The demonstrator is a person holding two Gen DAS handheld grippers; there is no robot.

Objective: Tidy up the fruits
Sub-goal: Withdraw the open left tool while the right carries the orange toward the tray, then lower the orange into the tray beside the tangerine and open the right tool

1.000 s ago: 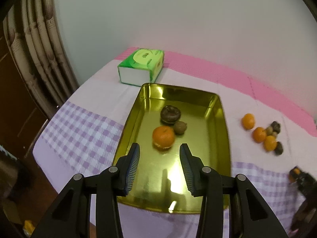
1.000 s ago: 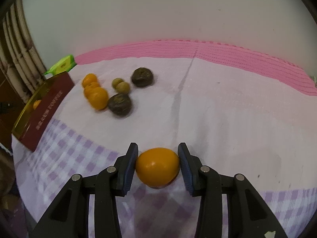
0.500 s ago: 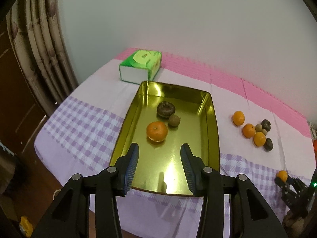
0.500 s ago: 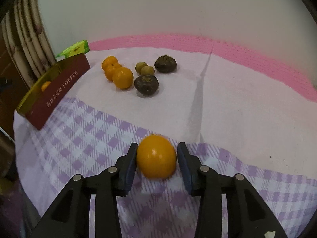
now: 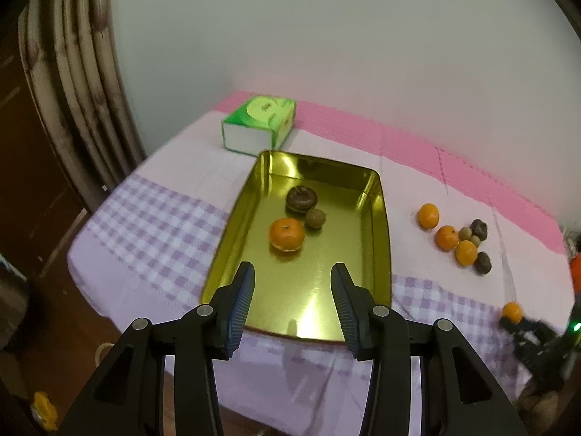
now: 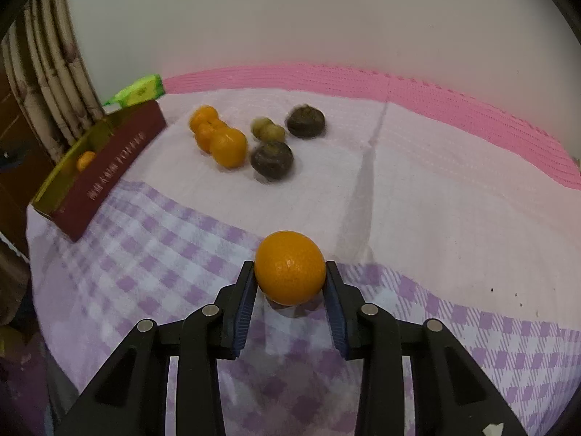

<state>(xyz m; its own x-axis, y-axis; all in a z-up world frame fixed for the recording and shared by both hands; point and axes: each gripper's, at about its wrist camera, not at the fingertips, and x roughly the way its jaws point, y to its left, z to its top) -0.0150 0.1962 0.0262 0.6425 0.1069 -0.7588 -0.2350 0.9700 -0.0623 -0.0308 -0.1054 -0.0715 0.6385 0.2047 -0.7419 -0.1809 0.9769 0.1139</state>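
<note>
A: In your left wrist view, left to right: the green-and-white tissue box (image 5: 258, 123) sits upper centre, just beyond the gold rectangular metal tray (image 5: 377, 250). In the tray lie a ribbed dark brown fruit (image 5: 301, 198), a small brown-green round fruit (image 5: 315, 218) touching it, and a tangerine (image 5: 287, 234) nearer you.

B: And your left gripper (image 5: 292, 299)?

A: At lower centre, over the tray's near end. Its jaws stand apart with nothing between them.

B: To the right?

A: A loose cluster of orange and dark fruits (image 5: 458, 239) lies on the pink-and-lilac checked cloth (image 5: 152, 218), apart from the tray.

B: Your right wrist view?

A: The tray's dark red lettered side (image 6: 109, 170) shows at the left edge; the cluster lies upper centre. At lower centre your right gripper (image 6: 289, 283) is closing, and its blue pads (image 6: 247, 298) pinch a smooth orange citrus fruit (image 6: 289, 268) above the checked cloth.
</note>
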